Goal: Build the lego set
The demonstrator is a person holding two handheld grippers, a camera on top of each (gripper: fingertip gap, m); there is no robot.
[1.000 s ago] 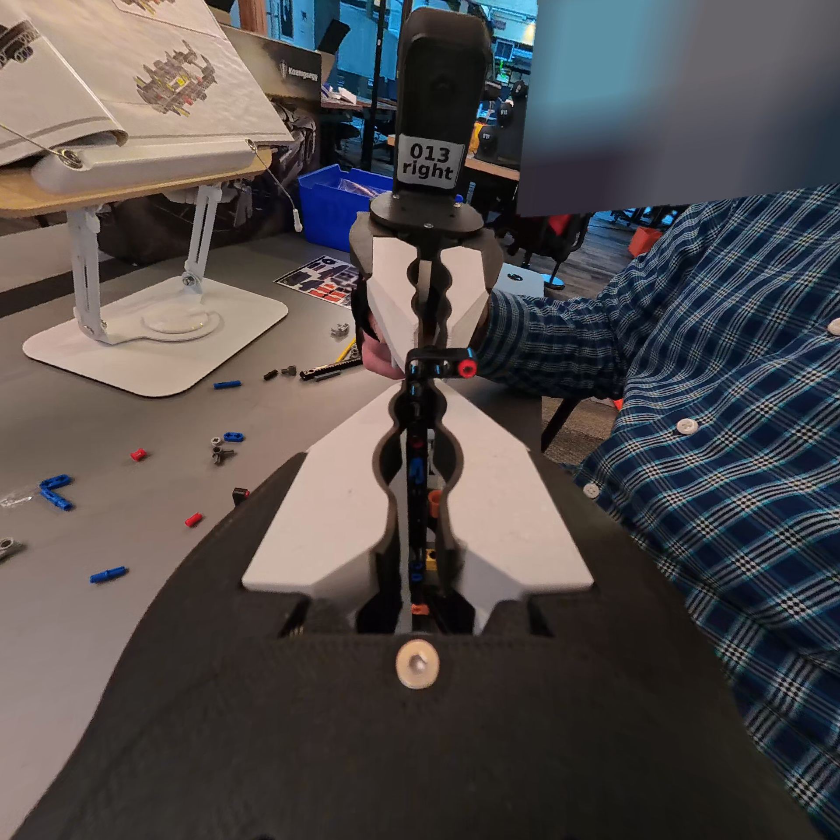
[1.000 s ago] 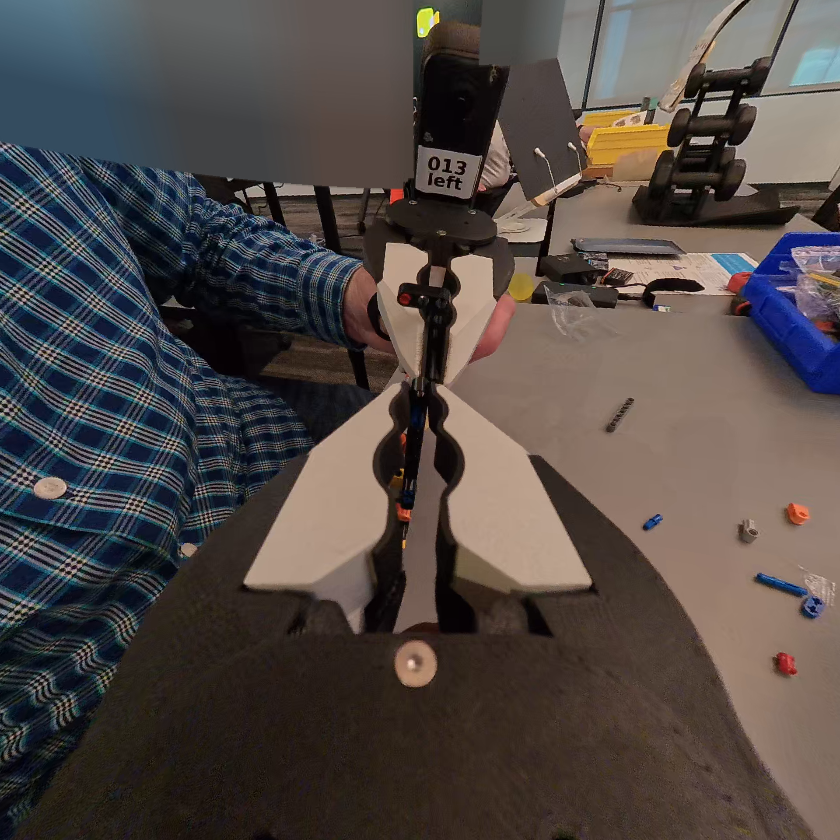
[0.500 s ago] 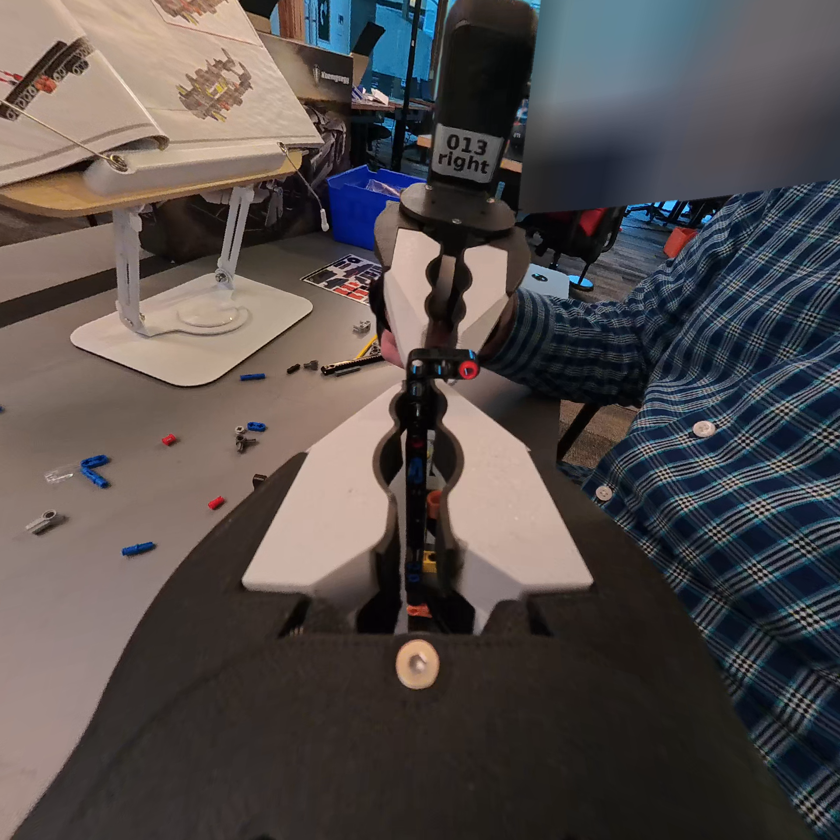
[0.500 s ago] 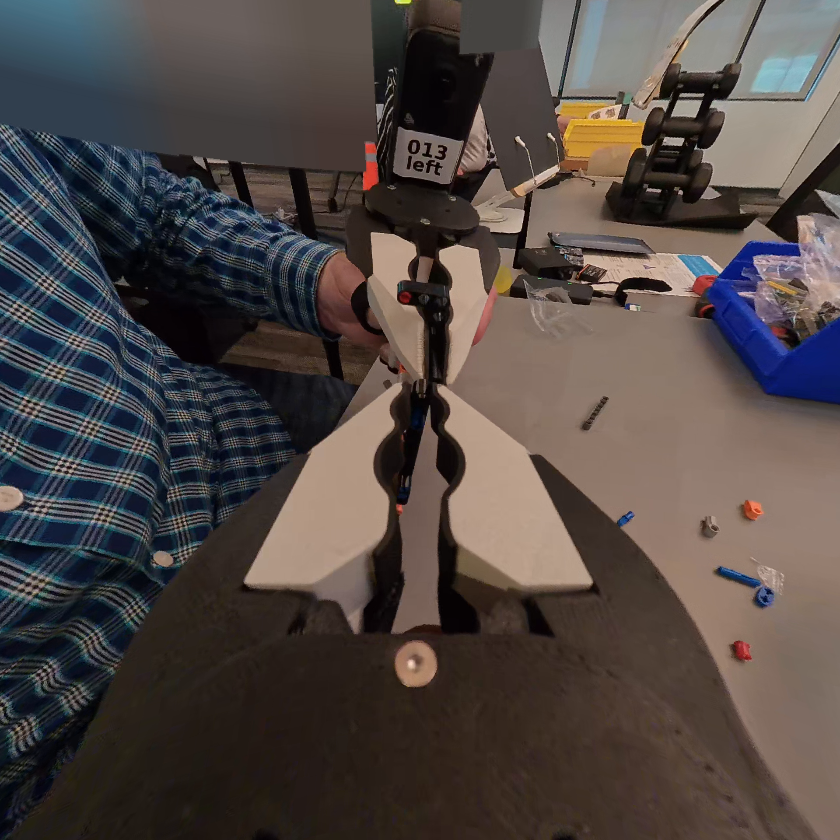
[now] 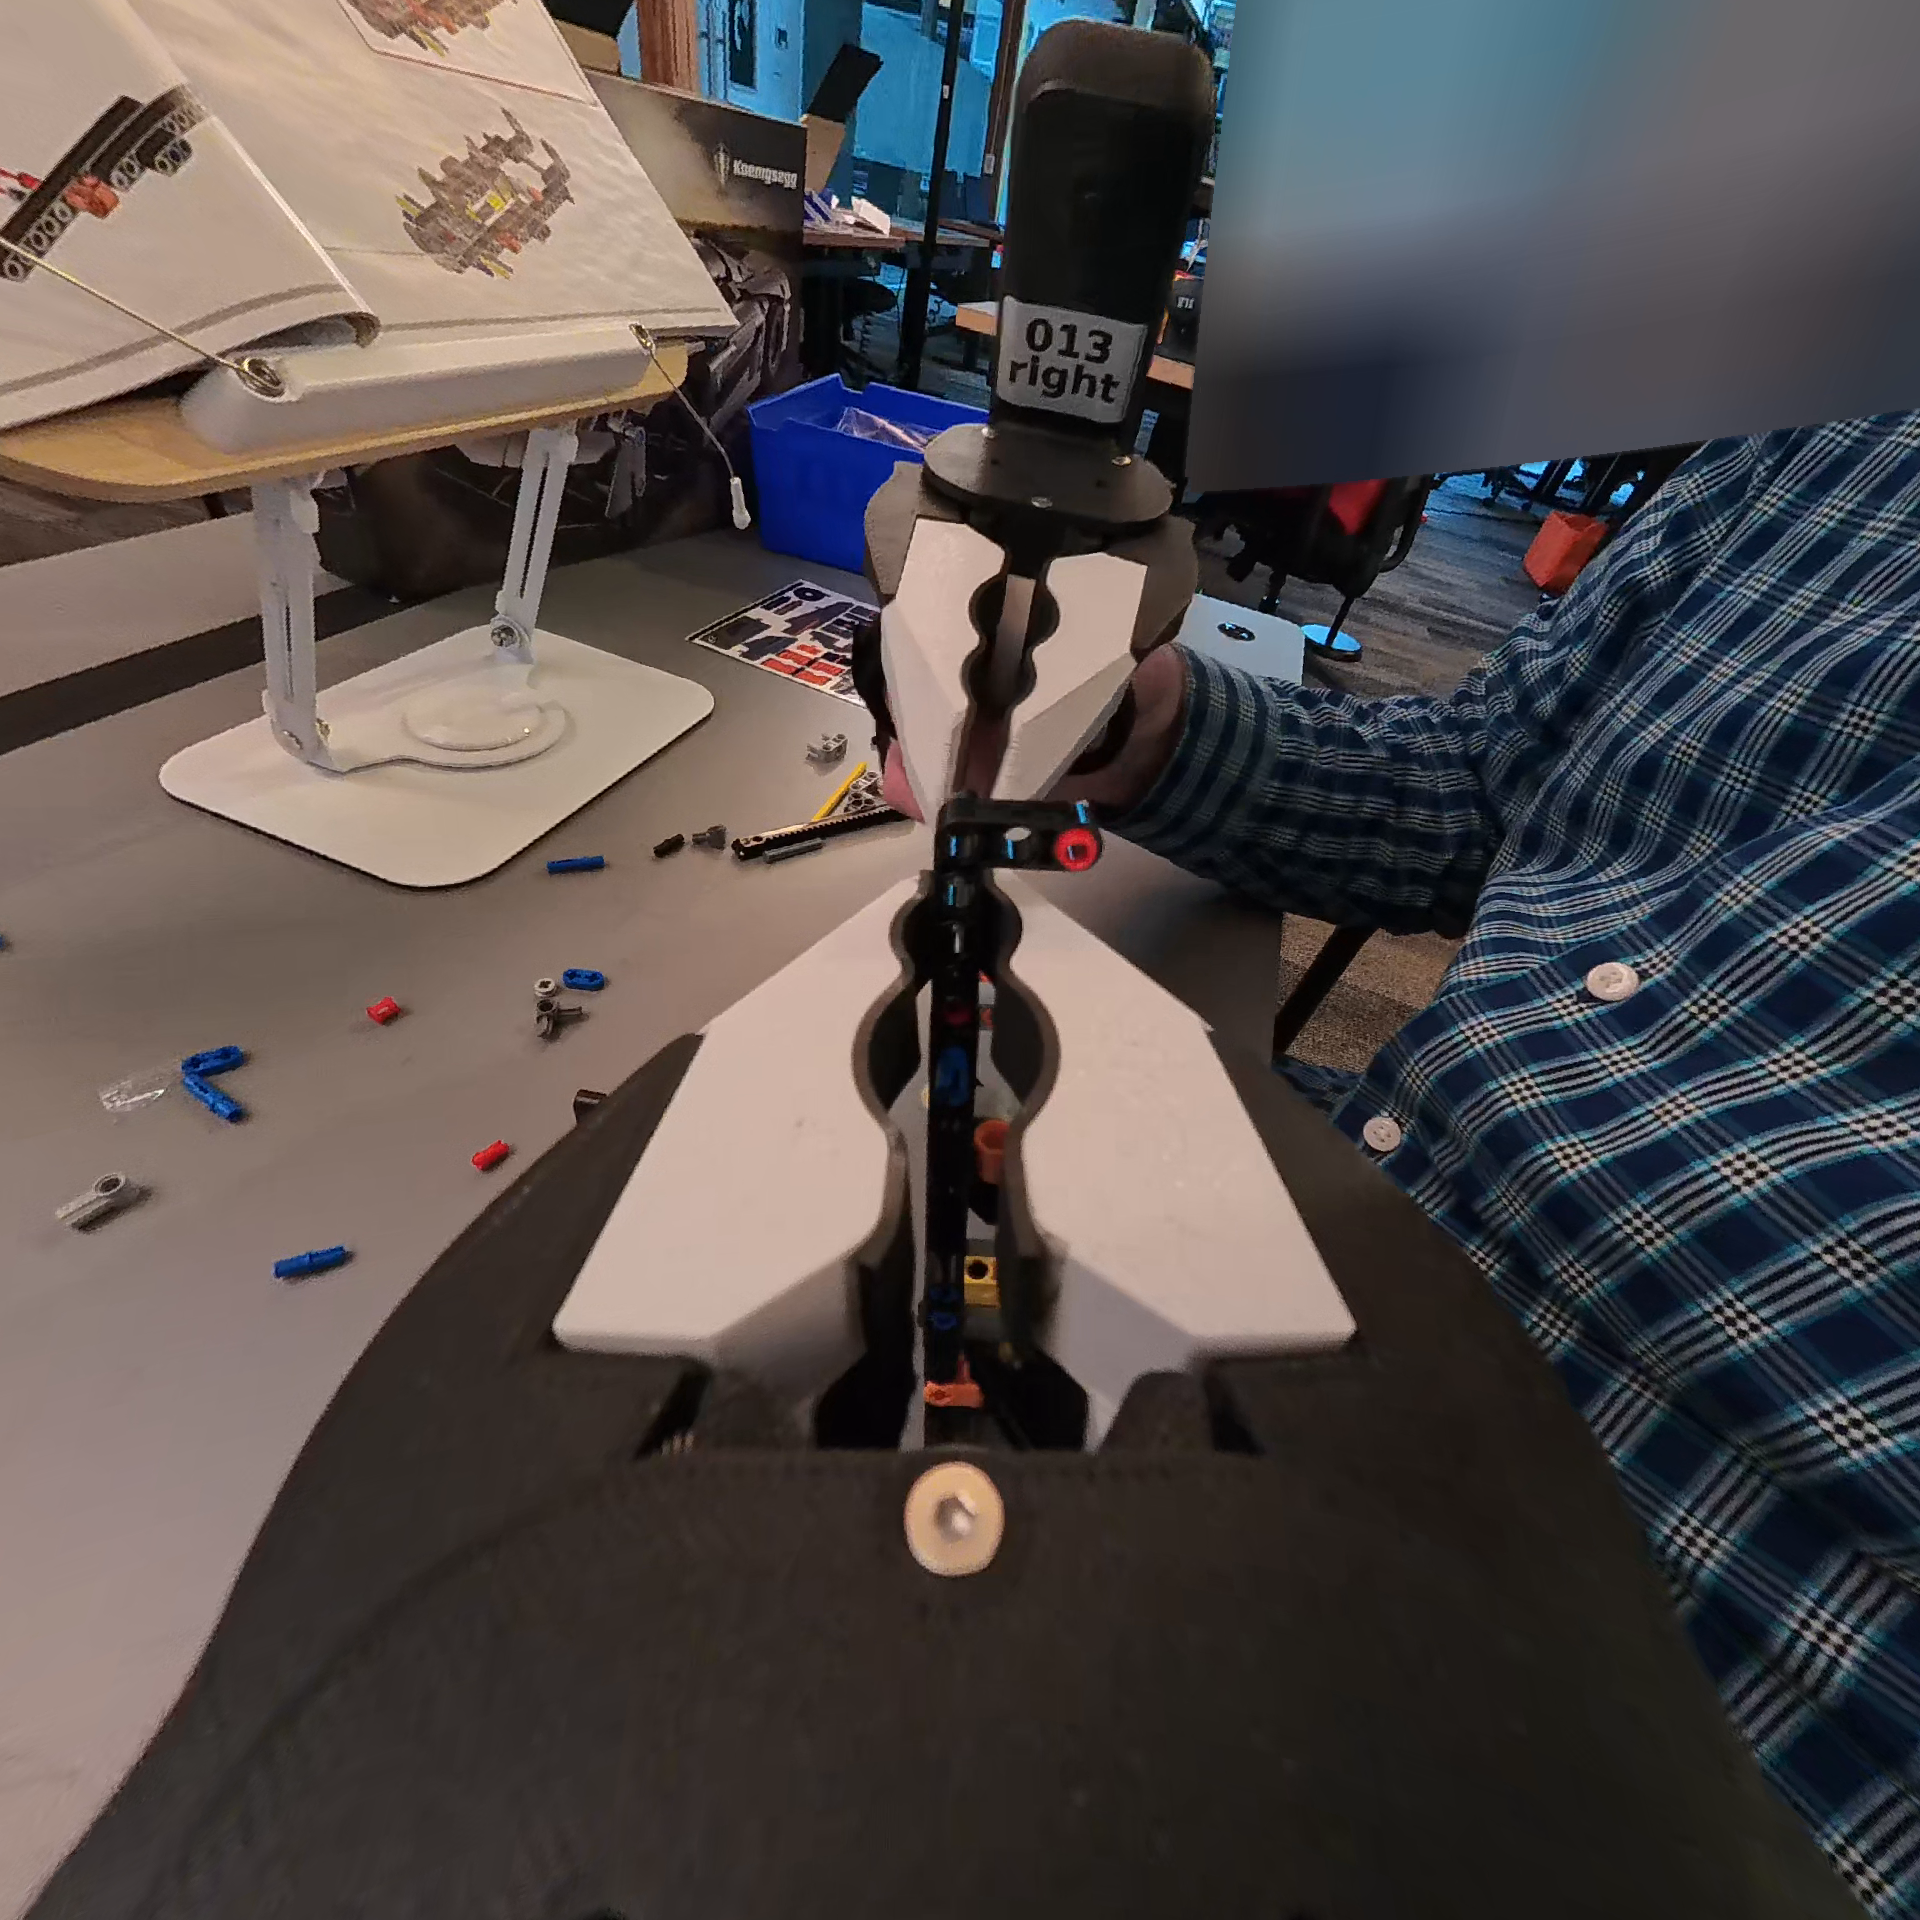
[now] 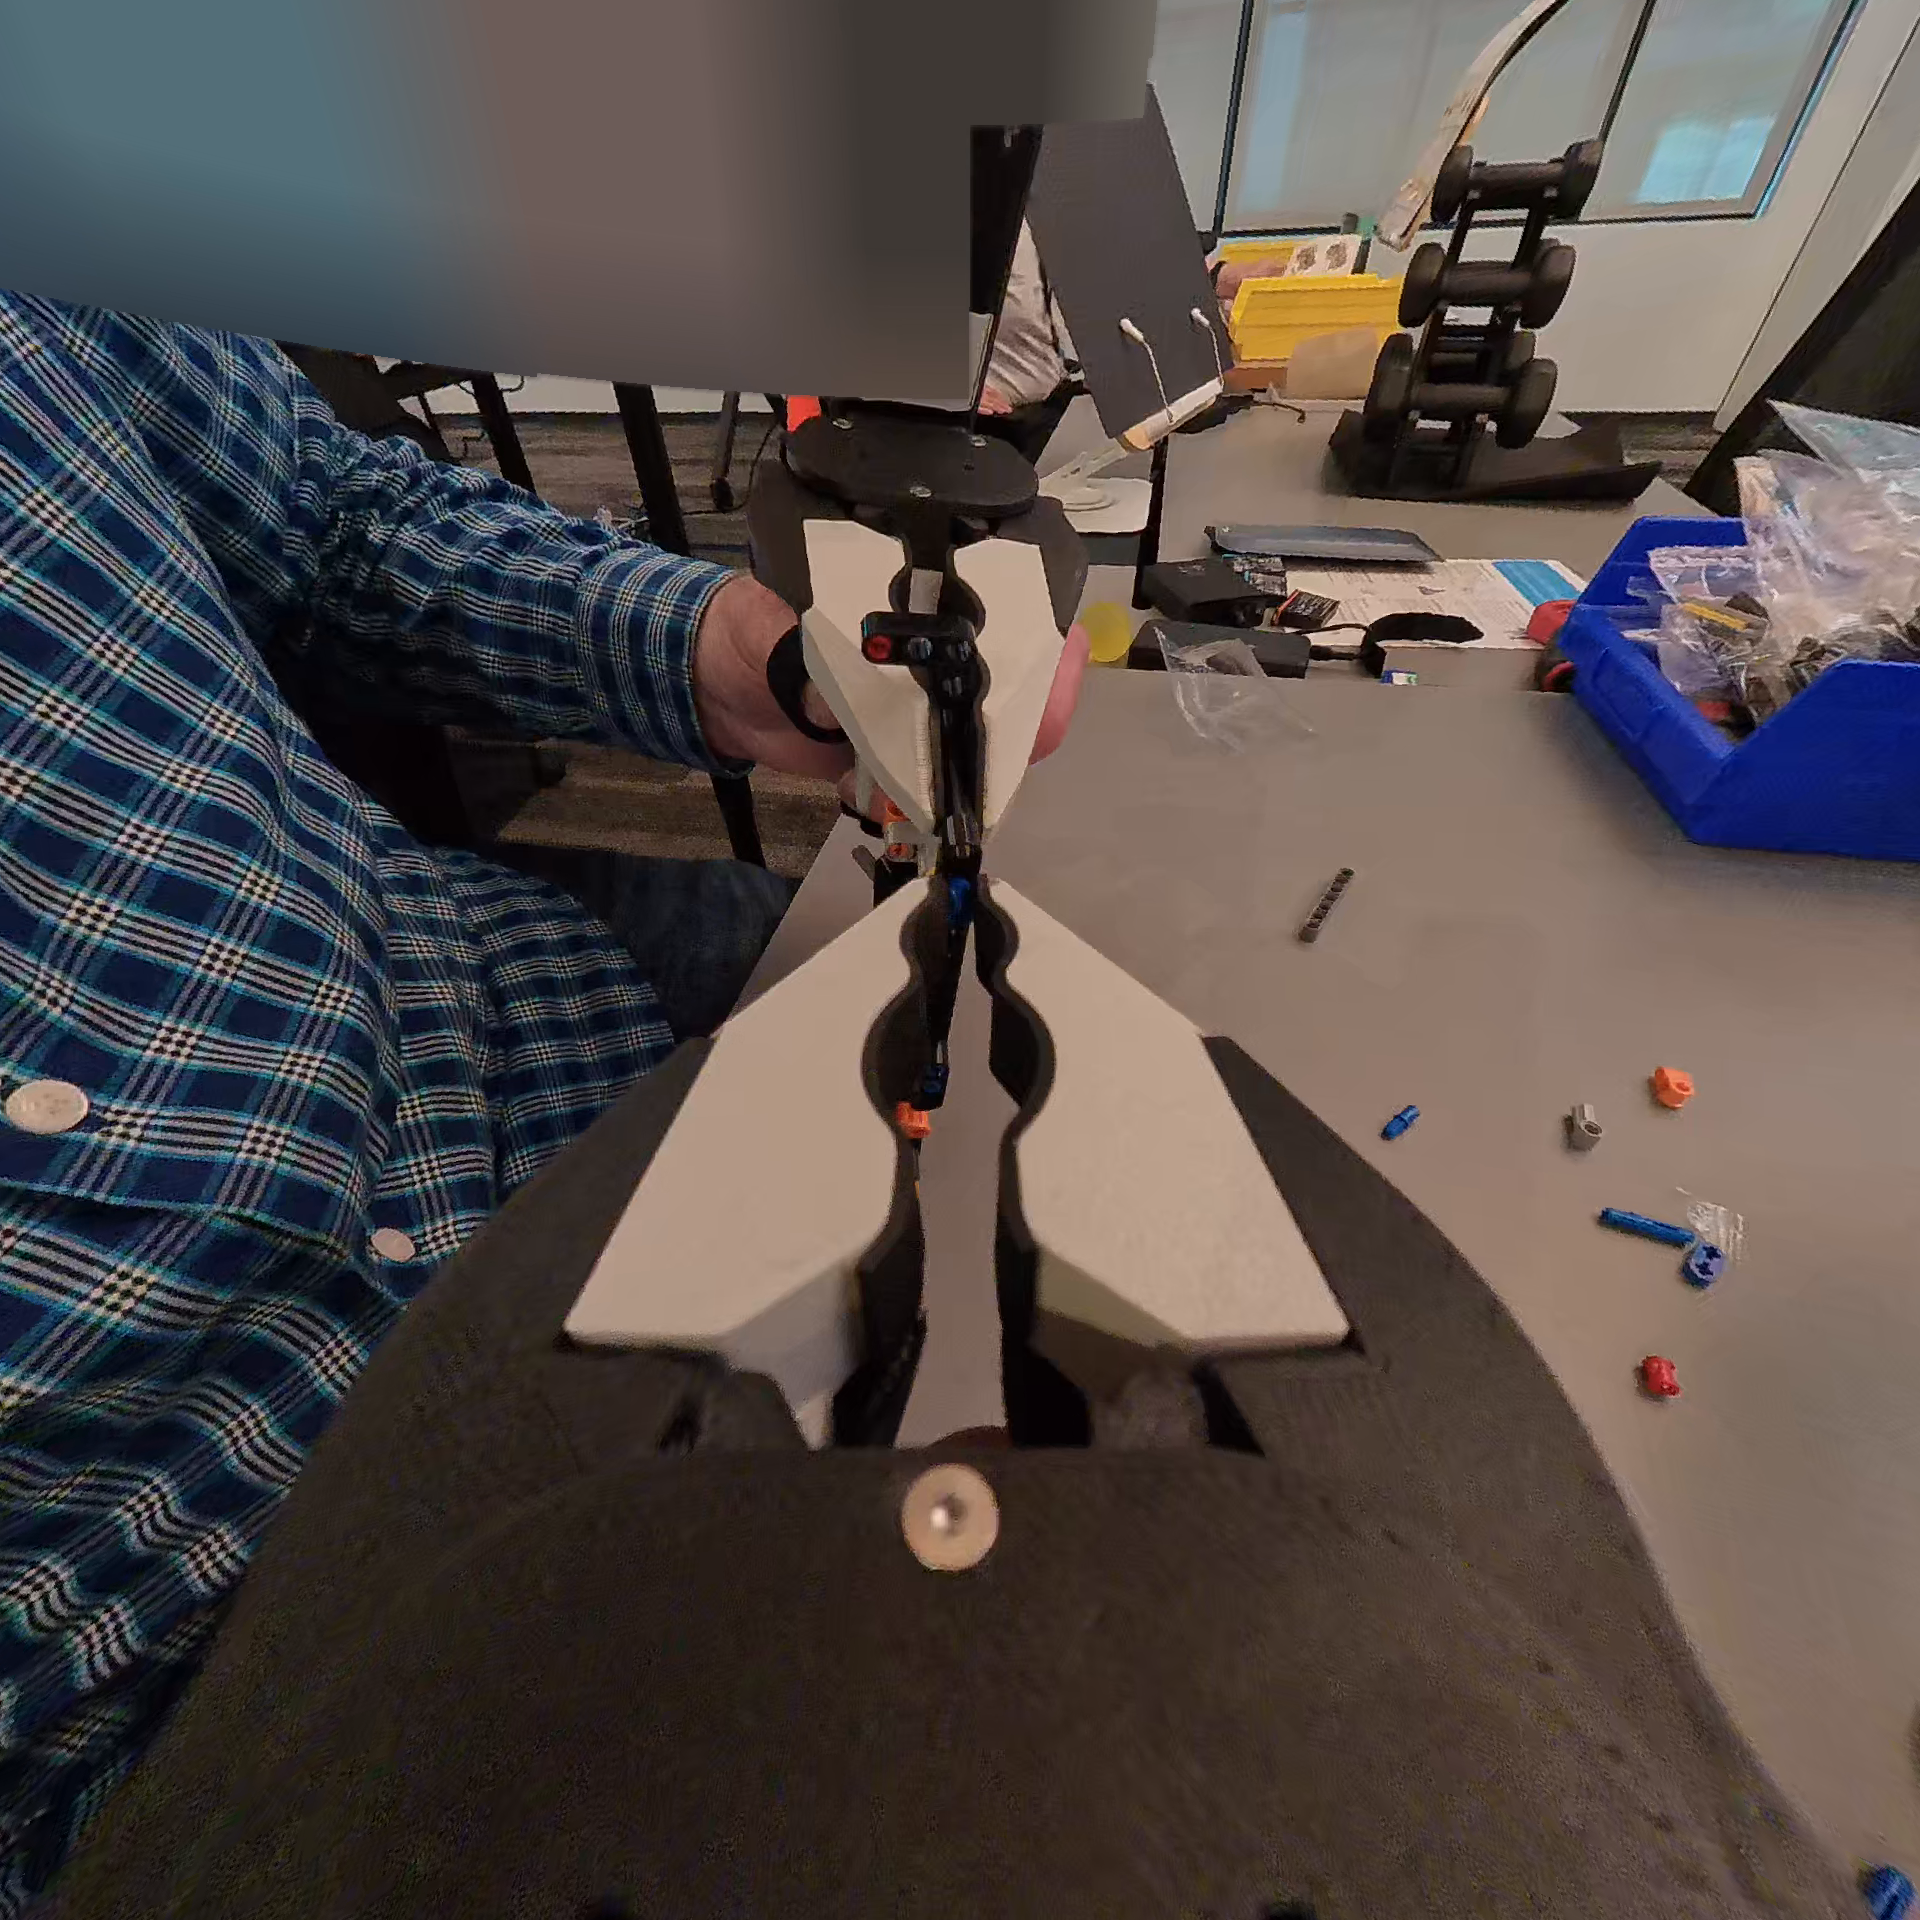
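Now I am holding the black lego assembly [image 5: 956,1049] up above the grey worktop [image 5: 312,935], between my two grippers, which are facing each other tip to tip. My left gripper [image 5: 956,914] is clamped along the long black beam, whose blue, orange and yellow parts are showing in the gap between the fingers. A short black cross piece with a red pin end [image 5: 1023,844] is sticking out beyond its tips, right under my right gripper [image 5: 971,774]. In the right wrist view, my right gripper [image 6: 961,894] is closed on the other end of the beam. Loose blue, red and grey pieces [image 5: 213,1081] are lying scattered on the worktop, near the white book stand [image 5: 436,748] carrying the open instruction booklet [image 5: 468,187].
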